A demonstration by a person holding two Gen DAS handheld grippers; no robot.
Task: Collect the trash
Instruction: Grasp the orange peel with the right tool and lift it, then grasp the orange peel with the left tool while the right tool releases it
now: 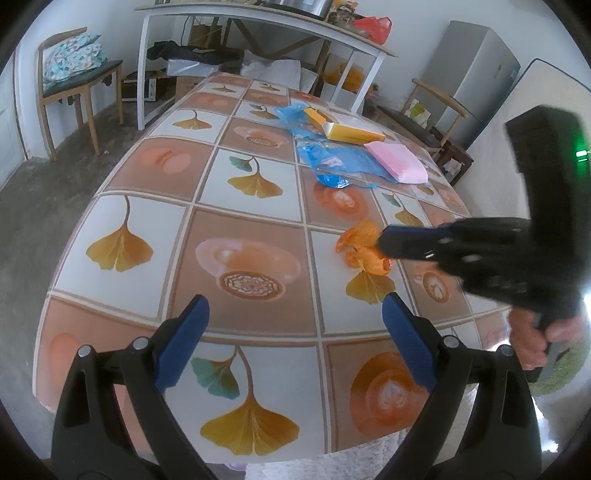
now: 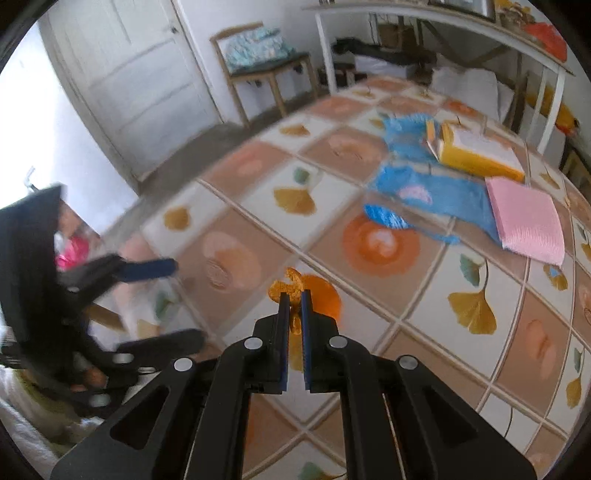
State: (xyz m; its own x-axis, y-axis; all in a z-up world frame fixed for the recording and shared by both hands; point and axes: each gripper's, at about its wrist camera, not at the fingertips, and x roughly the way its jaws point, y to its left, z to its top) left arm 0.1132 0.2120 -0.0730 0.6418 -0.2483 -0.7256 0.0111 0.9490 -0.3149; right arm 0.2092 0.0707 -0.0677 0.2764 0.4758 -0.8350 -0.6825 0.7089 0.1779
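A crumpled orange wrapper (image 1: 360, 249) lies on the patterned tablecloth (image 1: 240, 192). My right gripper (image 1: 382, 243) comes in from the right and is shut on it; in the right wrist view the wrapper (image 2: 290, 288) sticks out between the closed blue pads of the right gripper (image 2: 294, 297). My left gripper (image 1: 295, 314) is open and empty above the near end of the table; it also shows in the right wrist view (image 2: 177, 291) at the left. Farther back lie blue plastic bags (image 1: 332, 158), a yellow box (image 1: 349, 131) and a pink packet (image 1: 397, 160).
A wooden chair (image 1: 74, 81) with a cushion stands at the far left. A white side table (image 1: 258, 33) with clutter stands behind the table. Another chair (image 1: 417, 118) and a grey fridge (image 1: 476, 70) are at the right. A white door (image 2: 122, 81) is at the left.
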